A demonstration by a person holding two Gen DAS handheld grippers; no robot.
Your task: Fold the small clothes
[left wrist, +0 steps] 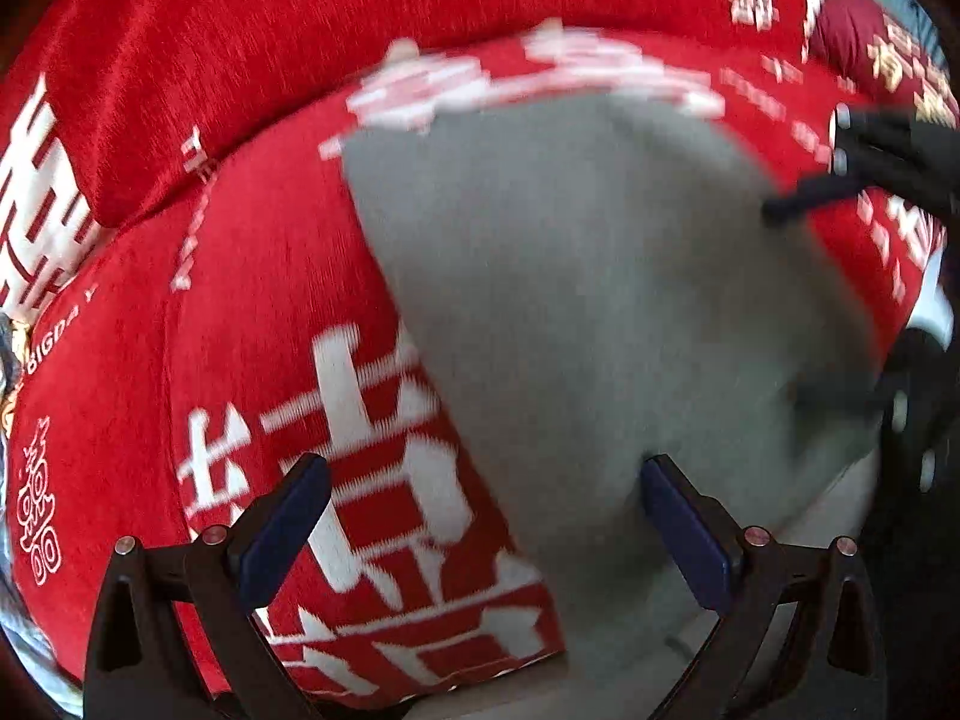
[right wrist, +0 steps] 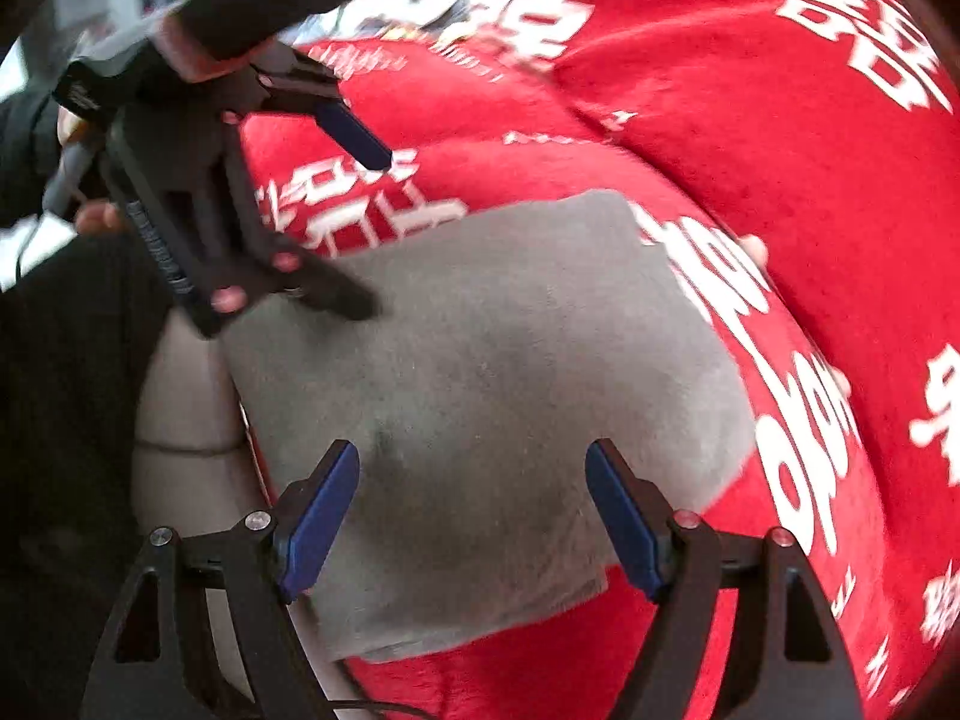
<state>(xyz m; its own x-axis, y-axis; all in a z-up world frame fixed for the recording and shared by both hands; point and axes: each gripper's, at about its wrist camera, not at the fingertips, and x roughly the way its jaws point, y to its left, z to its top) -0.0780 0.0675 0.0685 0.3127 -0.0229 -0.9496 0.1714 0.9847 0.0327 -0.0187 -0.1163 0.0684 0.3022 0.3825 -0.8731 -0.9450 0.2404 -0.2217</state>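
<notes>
A grey folded cloth (left wrist: pixel 588 300) lies flat on a red cushion seat with white characters (left wrist: pixel 252 312). My left gripper (left wrist: pixel 486 498) is open and empty, its blue-padded fingers straddling the cloth's near left edge. In the right wrist view the same grey cloth (right wrist: pixel 480 372) fills the middle. My right gripper (right wrist: pixel 474 480) is open and empty just above the cloth's near part. The left gripper also shows in the right wrist view (right wrist: pixel 378 234), open, at the cloth's far left edge. The right gripper shows at the right edge of the left wrist view (left wrist: pixel 828 294).
A red back cushion with white characters (left wrist: pixel 300 48) rises behind the seat. Another red cushion (right wrist: pixel 780 120) lies to the right. A beige surface (right wrist: pixel 180 396) shows beyond the seat's front edge, beside the person's dark clothing.
</notes>
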